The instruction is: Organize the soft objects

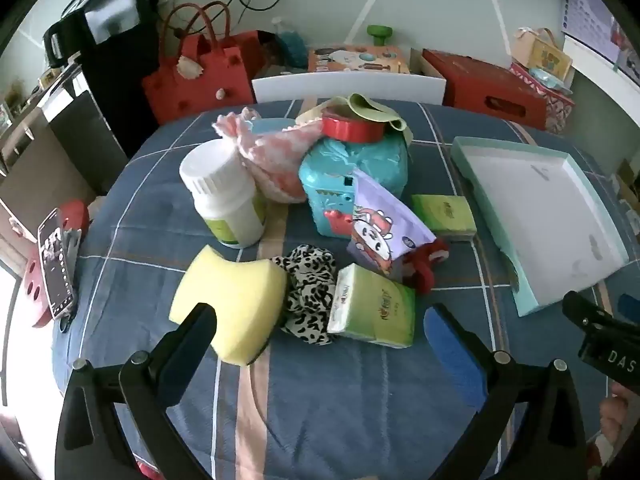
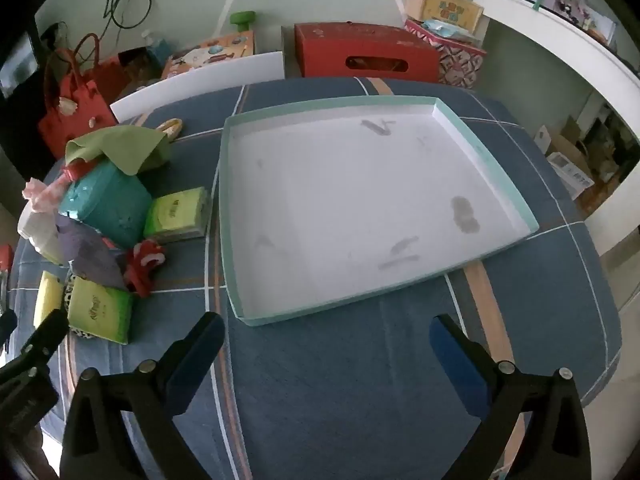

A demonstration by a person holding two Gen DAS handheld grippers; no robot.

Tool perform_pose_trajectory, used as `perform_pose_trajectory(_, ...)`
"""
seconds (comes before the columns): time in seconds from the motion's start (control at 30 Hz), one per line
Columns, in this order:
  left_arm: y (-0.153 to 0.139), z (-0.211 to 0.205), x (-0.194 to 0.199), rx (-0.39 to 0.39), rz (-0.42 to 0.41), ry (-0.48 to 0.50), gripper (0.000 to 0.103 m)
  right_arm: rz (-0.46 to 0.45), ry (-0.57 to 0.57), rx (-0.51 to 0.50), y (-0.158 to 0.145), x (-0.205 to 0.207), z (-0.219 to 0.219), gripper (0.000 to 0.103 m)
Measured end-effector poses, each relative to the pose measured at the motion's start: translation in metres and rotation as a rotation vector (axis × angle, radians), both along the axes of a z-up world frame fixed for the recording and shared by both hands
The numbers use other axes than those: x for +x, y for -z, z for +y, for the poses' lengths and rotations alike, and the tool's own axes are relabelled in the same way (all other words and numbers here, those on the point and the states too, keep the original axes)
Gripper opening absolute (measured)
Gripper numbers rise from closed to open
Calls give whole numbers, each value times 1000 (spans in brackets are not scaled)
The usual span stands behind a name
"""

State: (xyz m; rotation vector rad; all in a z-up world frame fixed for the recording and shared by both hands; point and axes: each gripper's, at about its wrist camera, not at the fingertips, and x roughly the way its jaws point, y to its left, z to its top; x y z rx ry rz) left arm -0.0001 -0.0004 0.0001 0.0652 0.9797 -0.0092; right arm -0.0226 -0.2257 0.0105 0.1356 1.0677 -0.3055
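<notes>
My left gripper hangs open above a heap of items on the blue checked cloth. Just ahead of its fingers lie a yellow sponge, a leopard-print scrunchie and a green tissue pack. Behind them are a purple cartoon pouch, a red soft item, a second green tissue pack, a pink-white cloth and a green cloth. My right gripper is open, empty, over the near rim of a shallow white tray with a teal edge.
A white bottle and a teal jar with a red lid stand in the heap. A phone on a red stand sits at the table's left edge. Red bags and boxes line the wall behind.
</notes>
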Motion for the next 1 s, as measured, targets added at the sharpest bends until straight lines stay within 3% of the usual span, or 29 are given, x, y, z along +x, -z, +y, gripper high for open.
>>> perform_pose_trajectory(0.3,9,-9,2,37,19,-11,103,-15,-6,-5,-3,0,8,103)
perform_pose_trajectory(1.0,8,2,5,-12,45,-18,103,-1,-15,-24,0,1,8,103)
